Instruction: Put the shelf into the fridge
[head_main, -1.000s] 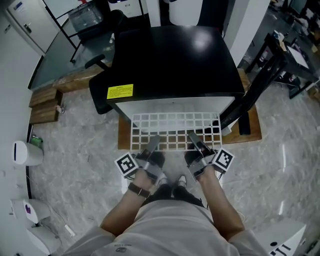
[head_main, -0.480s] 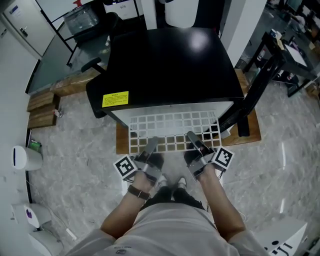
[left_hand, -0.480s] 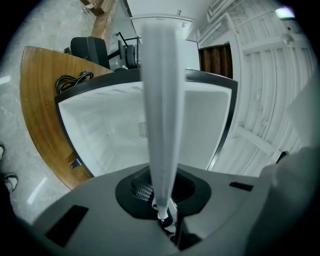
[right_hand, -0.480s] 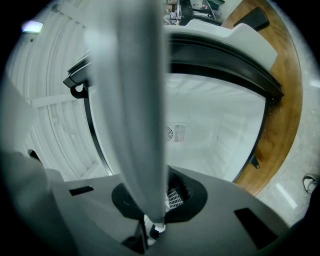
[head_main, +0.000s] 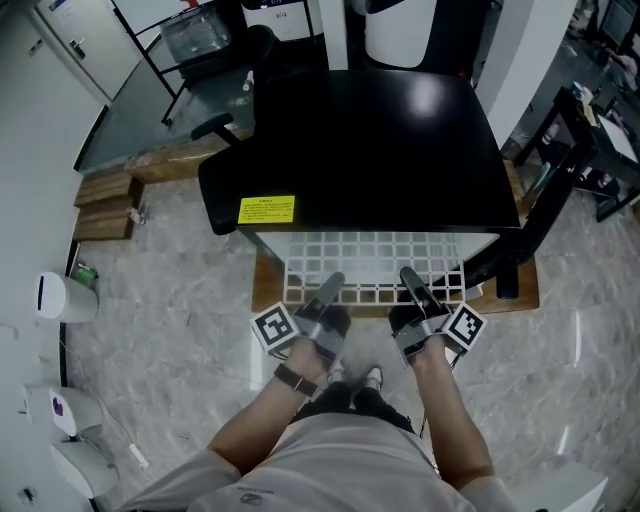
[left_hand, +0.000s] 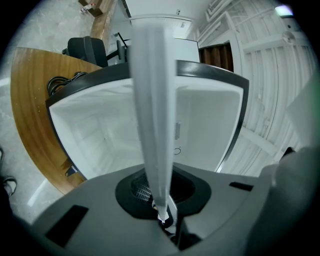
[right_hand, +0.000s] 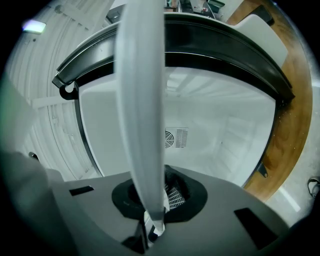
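A white wire shelf (head_main: 375, 262) is held level at its near edge by both pairs of tongs, and its far part is seen already inside the open front of a black fridge (head_main: 380, 140). The left tongs (head_main: 330, 287) are shut on the near edge towards its left corner, and the right tongs (head_main: 412, 283) are shut on it towards the right corner; in each gripper view the shelf is seen edge-on as a white bar pinched between the jaws, with the white fridge interior (right_hand: 215, 125) behind it. The fridge door (head_main: 545, 200) is swung open at the right. The fridge is carried by a wooden board (head_main: 265, 292) on the marbled floor (head_main: 170, 320). A yellow label (head_main: 266, 209) is stuck near the front left corner of the fridge top.
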